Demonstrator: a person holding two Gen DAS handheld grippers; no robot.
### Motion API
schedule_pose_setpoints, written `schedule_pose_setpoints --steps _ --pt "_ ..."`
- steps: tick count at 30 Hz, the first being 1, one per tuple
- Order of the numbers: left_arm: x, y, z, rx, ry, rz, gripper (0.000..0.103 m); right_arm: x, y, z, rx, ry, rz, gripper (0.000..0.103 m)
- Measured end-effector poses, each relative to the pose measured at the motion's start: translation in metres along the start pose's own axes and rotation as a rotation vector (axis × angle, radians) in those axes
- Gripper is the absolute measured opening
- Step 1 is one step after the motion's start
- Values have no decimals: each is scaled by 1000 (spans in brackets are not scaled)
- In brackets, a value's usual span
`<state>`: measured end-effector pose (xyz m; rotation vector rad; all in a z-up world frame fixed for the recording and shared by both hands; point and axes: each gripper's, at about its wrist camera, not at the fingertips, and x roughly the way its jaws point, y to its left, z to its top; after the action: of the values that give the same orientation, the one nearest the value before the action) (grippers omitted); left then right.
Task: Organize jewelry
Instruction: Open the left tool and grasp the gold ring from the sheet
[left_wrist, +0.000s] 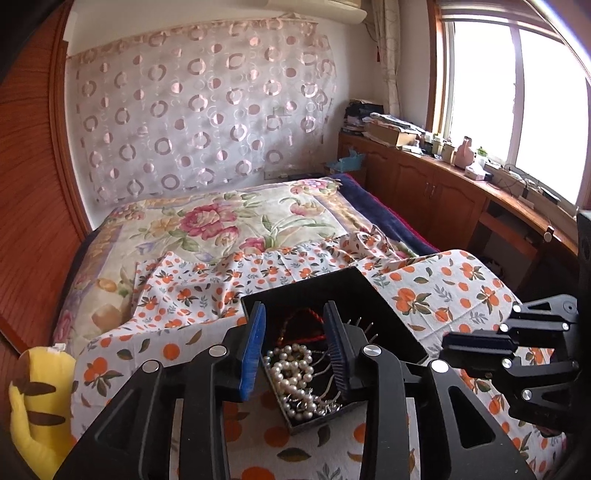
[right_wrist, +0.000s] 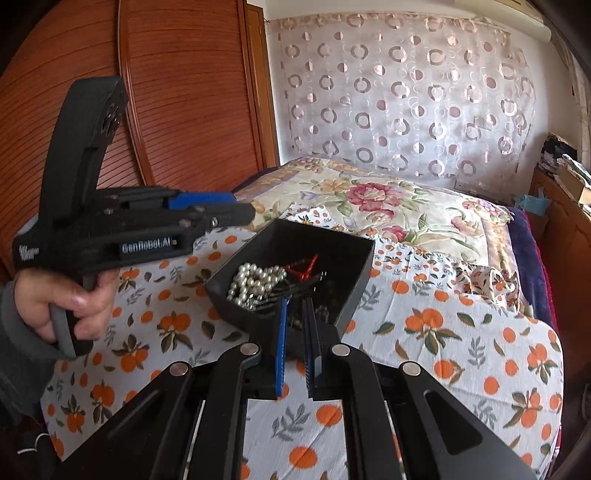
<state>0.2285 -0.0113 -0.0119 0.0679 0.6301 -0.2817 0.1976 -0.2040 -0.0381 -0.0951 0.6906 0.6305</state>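
A black box (left_wrist: 369, 291) sits on a white cloth (left_wrist: 461, 280) printed with oranges, low in the middle of the left wrist view and at the center of the right wrist view (right_wrist: 354, 280). Inside it lie a string of pearls (left_wrist: 291, 369), a red twisted cord (left_wrist: 306, 325) toward the far side, and some thin silver chains (left_wrist: 325, 400) tangled at the near end; a few metal pins (left_wrist: 360, 325) show by the right wall. The left gripper (left_wrist: 295, 350) hangs over the near part of the box with its blue-padded fingers (left_wrist: 253, 354) spread wide apart and nothing between them. The right gripper (right_wrist: 295, 343) is at the near edge of the box, its fingers (right_wrist: 281, 350) close together with a narrow gap left; nothing can be seen held in that gap. In the right wrist view a hand (right_wrist: 74, 302) at the left of the frame grips the left tool's handle. The cloth covers the near end of a bed (left_wrist: 207, 221) with a floral quilt. A yellow plush toy (left_wrist: 37, 402) sits in the lower left of the left wrist view, a wooden cabinet (left_wrist: 424, 184) runs under the window (left_wrist: 517, 96) at the upper right, and a curtain (left_wrist: 199, 107) with ring patterns hangs on the far wall.
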Motion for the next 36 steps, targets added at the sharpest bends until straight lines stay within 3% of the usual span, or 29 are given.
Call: schedule_pose_setpoints --steps 2,3,8,10,12,16,26,35,36 --pt "-8 1 -5 -2 -2 -9 37 -4 2 -7 4 7 -1 10" --pt "-13 1 -9 -1 -4 -13 45 -7 3 -13 7 16 1 10" --pt "-32 -1 -36 23 27 -26 48 -12 14 -43 20 71 4 10" --pt "-39 -2 -51 20 46 -37 58 -12 18 -53 24 91 9 10" --pt "-42 -3 -61 26 60 -41 58 -11 24 -64 24 112 10 10" --pt "-46 -8 -90 29 117 -61 58 -9 35 -80 29 145 33 23" --pt "-46 -13 -129 19 197 -74 58 -1 64 -90 -39 199 74 23" --pt "-47 -19 -134 20 214 -83 58 8 74 -94 -135 233 20 23" --pt "-46 -20 -134 22 215 -85 58 7 74 -95 -142 233 18 19"
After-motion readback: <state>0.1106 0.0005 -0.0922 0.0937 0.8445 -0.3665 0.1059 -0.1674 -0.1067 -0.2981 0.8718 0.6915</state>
